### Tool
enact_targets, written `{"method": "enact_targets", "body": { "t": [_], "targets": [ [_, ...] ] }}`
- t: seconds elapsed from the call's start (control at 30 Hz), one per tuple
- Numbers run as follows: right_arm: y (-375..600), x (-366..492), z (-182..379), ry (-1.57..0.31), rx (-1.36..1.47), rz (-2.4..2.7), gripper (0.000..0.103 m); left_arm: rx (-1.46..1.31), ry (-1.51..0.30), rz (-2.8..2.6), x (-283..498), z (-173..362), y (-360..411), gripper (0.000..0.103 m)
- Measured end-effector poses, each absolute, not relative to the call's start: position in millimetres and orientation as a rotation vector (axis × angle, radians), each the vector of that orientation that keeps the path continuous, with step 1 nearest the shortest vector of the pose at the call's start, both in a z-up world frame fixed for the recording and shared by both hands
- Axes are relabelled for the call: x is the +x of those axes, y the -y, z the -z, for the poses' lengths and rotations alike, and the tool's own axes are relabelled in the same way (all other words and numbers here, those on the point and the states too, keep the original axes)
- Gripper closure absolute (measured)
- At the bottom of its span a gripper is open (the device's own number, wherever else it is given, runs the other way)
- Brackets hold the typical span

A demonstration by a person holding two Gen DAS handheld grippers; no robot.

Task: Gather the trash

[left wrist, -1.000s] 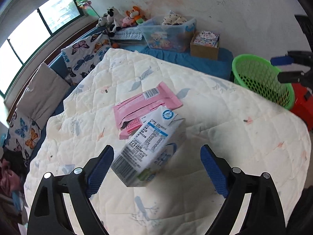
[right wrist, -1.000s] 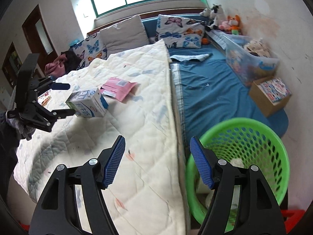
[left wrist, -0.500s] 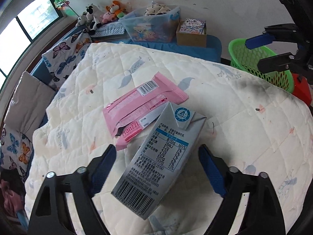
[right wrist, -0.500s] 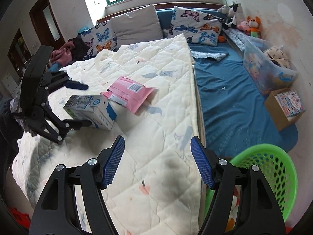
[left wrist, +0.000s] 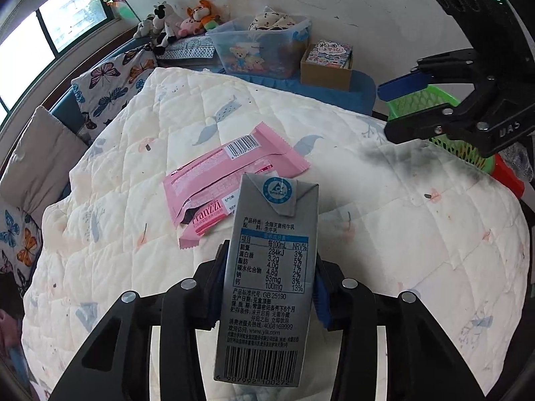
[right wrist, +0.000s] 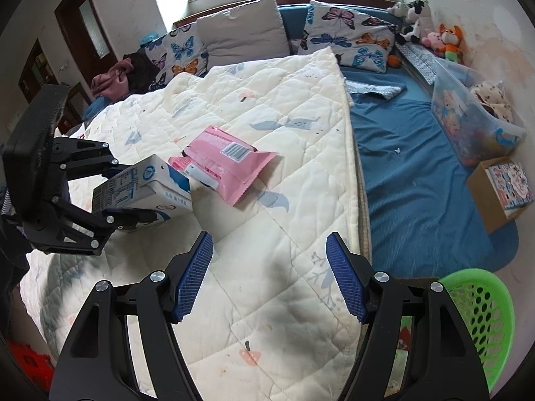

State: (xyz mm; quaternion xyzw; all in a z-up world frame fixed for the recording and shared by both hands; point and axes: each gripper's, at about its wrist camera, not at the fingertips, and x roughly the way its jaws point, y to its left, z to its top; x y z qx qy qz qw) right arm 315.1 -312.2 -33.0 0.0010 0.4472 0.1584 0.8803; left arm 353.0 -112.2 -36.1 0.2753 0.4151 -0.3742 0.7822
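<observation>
A grey milk carton (left wrist: 267, 277) lies on the white quilt (left wrist: 401, 234). My left gripper (left wrist: 269, 287) is shut on its sides. The right wrist view shows the carton (right wrist: 143, 188) between the left gripper's fingers (right wrist: 130, 217). A pink wrapper (left wrist: 230, 173) with a smaller pink packet under it lies just beyond the carton, and shows in the right wrist view (right wrist: 227, 163). My right gripper (right wrist: 269, 277) is open and empty above the quilt's near corner; it shows at the right of the left wrist view (left wrist: 401, 107). A green basket (right wrist: 481, 317) stands on the floor by the bed corner.
Butterfly pillows (right wrist: 351, 40) and a grey cushion (right wrist: 244, 30) line the headboard. A clear storage bin (right wrist: 468, 117), a cardboard box (right wrist: 501, 187) and plush toys (right wrist: 431, 33) sit on the blue sheet (right wrist: 418, 183) by the wall. A red object (left wrist: 505, 177) lies beside the basket.
My left gripper moved in over the carton and closed on it. My right gripper moved from above the basket to over the quilt, toward the pink wrapper.
</observation>
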Motion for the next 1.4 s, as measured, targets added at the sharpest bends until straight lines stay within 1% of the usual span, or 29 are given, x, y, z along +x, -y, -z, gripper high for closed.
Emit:
{"method": "enact_targets", "body": {
  "t": [0.27, 0.4, 0.57, 0.63, 0.7, 0.93, 1.4],
  "targets": [
    [288.8, 333.8, 28.9, -0.914, -0.098, -0.397, 0.032, 0.605, -0.888, 0.803, 335.0, 18.3, 93.0, 0.062],
    [270.4, 349.2, 30.4, -0.901, -0.163, -0.462, 0.027, 0.577, -0.903, 0.771, 335.8, 16.1, 75.3, 0.062],
    [237.9, 377.5, 40.1, -0.895, -0.278, -0.546, 0.025, 0.551, -0.939, 0.732, 341.6, 20.3, 58.3, 0.062],
    [227.1, 387.3, 42.6, -0.887, -0.321, -0.569, 0.021, 0.550, -0.943, 0.732, 342.1, 21.7, 55.8, 0.062],
    [217.0, 397.7, 47.2, -0.894, -0.356, -0.598, 0.020, 0.547, -0.949, 0.729, 343.6, 23.9, 54.4, 0.062],
    [191.3, 419.1, 71.1, -0.950, -0.472, -0.630, 0.020, 0.527, -0.974, 0.730, 349.9, 33.1, 49.5, 0.062],
    [186.1, 440.3, 90.3, -0.991, -0.481, -0.596, 0.020, 0.500, -0.980, 0.736, 356.1, 39.9, 51.8, 0.062]
  ]
}}
